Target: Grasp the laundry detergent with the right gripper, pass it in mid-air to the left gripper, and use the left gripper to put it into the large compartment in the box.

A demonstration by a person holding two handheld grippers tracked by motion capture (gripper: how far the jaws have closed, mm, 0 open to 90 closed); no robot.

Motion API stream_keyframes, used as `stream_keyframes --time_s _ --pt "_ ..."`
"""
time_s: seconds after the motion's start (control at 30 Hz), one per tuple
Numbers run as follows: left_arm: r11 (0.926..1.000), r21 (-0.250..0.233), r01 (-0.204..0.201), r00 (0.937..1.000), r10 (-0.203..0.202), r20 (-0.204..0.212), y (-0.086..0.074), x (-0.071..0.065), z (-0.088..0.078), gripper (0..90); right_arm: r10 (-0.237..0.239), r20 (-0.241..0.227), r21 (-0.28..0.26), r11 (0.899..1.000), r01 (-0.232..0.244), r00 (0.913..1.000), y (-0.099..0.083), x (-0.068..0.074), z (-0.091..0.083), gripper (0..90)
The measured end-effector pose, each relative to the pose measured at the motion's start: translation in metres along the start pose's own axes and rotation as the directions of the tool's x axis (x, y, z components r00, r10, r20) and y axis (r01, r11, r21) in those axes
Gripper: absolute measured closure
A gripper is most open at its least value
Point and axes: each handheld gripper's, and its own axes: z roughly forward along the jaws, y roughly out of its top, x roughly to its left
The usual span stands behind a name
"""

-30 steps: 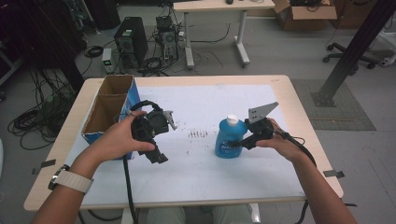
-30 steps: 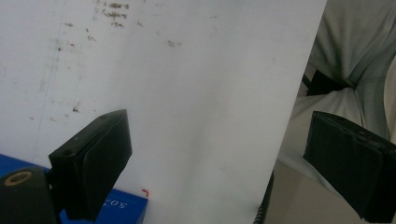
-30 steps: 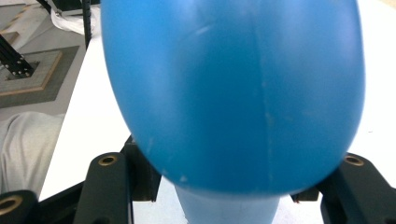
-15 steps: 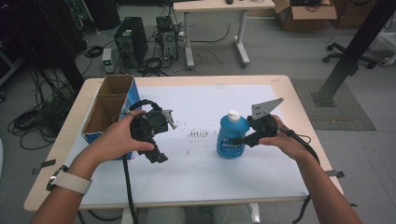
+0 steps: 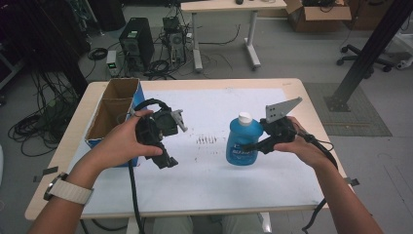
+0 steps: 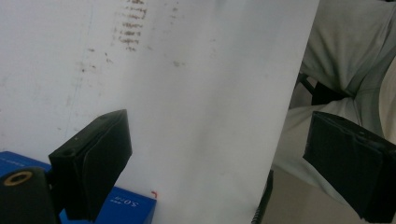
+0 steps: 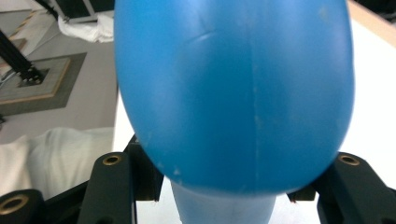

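At the far left of the surface (image 5: 214,190) stands an open cardboard box (image 5: 113,108) with a blue side. Just beside it, the left gripper (image 5: 168,162) hangs above the white top, its jaws spread wide with nothing between them (the left gripper view shows bare surface in the gap). Right of centre, past some brown marks, the blue bottle (image 5: 242,141) with its white cap is upright, clamped by the right gripper (image 5: 246,146), whose jaws squeeze its neck.

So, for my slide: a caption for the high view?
Right gripper clamps blue plastic bottle; left gripper hangs open over white table.
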Motion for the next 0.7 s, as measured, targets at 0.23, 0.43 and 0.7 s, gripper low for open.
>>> stream_keyframes --time_s 0.23,0.43,0.7 --pt "0.9999 -0.013 -0.011 0.9999 0.011 -0.005 0.009 -0.006 -0.012 7.7 0.005 -0.019 0.014 1.000 -0.005 0.9998 0.011 0.012 -0.007 43.3" --pt "0.9987 -0.034 -0.037 0.9993 0.037 0.010 0.022 -0.011 -0.031 7.7 0.017 -0.021 0.021 1.000 -0.017 0.9996 0.025 0.026 -0.013 43.4" --pt "0.9969 -0.021 -0.076 0.9970 0.076 0.007 0.036 -0.016 -0.050 7.7 -0.019 -0.025 0.032 0.999 0.020 0.9995 0.042 0.041 -0.015 43.6"
